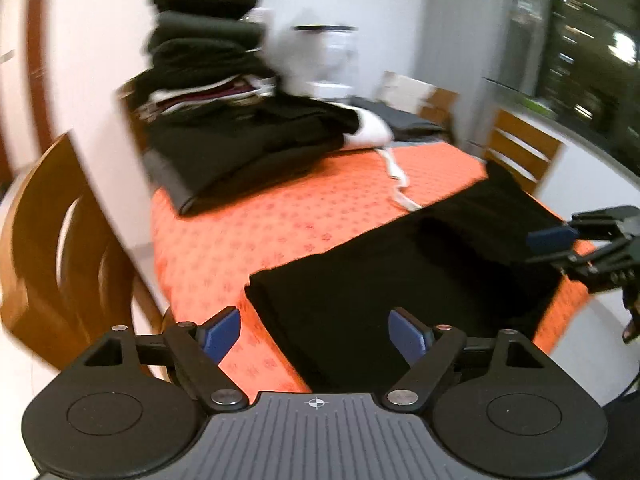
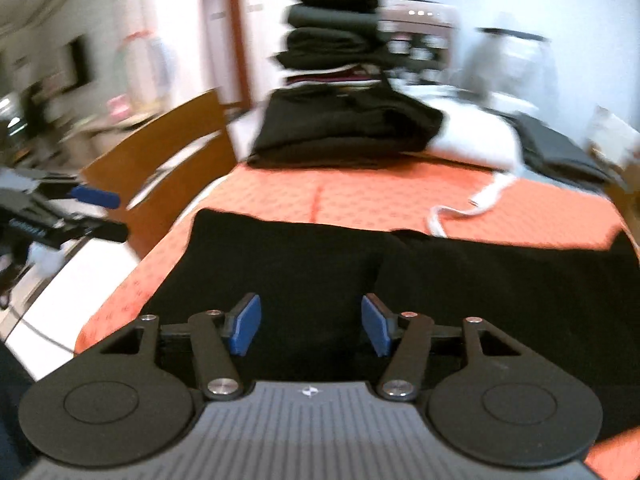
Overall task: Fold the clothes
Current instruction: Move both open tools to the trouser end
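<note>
We are viewing a folded black garment (image 1: 400,280) lying on the orange tabletop (image 1: 260,220) near its front edge. We are holding the left gripper (image 1: 316,334) with fingers spread wide, gripping nothing. The right gripper (image 2: 311,326) fingers are standing partly open above the garment, also empty. Motion blur is obscuring the stacked dark clothes (image 2: 336,40) behind; a white cord (image 2: 472,204) is partly hidden.
</note>
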`<state>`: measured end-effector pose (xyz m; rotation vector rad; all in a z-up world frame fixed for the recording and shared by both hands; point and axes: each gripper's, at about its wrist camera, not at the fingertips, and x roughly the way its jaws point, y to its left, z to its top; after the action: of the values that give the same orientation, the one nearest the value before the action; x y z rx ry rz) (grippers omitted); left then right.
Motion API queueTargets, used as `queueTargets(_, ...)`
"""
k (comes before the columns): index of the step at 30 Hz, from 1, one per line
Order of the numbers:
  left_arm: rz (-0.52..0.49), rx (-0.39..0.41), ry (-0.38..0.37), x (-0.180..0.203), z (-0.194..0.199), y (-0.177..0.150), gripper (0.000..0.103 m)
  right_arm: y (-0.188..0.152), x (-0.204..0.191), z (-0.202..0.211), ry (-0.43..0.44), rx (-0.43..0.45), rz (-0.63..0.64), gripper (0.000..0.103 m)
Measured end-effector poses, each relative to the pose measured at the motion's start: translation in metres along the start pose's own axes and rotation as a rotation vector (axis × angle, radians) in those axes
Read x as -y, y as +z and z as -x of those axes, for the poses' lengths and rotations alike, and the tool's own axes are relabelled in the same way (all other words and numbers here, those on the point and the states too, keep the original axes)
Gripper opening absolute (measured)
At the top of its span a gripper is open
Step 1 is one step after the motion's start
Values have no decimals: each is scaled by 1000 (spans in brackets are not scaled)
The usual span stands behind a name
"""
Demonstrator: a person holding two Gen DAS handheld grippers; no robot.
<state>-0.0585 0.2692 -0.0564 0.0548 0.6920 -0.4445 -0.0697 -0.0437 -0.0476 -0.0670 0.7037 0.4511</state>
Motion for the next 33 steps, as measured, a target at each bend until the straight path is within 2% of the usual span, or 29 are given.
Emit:
queueTargets(3, -95, 6, -86, -16, 7, 8, 83, -3, -30, 7, -117, 23, -107, 63)
queueTargets(8, -240, 49, -197, -39, 12, 25, 84, -10, -78, 23, -245, 111, -217, 64)
queueTargets(14, -347, 86, -269, -53, 1, 54, 84, -21, -118, 30, -300, 164, -244, 65)
queueTargets(21, -428, 59, -332, -64, -24, 82, 85, -29, -170, 17, -301, 113, -165, 65)
queueTargets(25, -490, 44, -424, -73, -38, 88, 85, -31, -202, -4, -328, 71, -148, 65)
queueTargets(33, -678, 8, -617, -93, -65, 86, 85, -37, -259, -70, -487, -30, -129, 65)
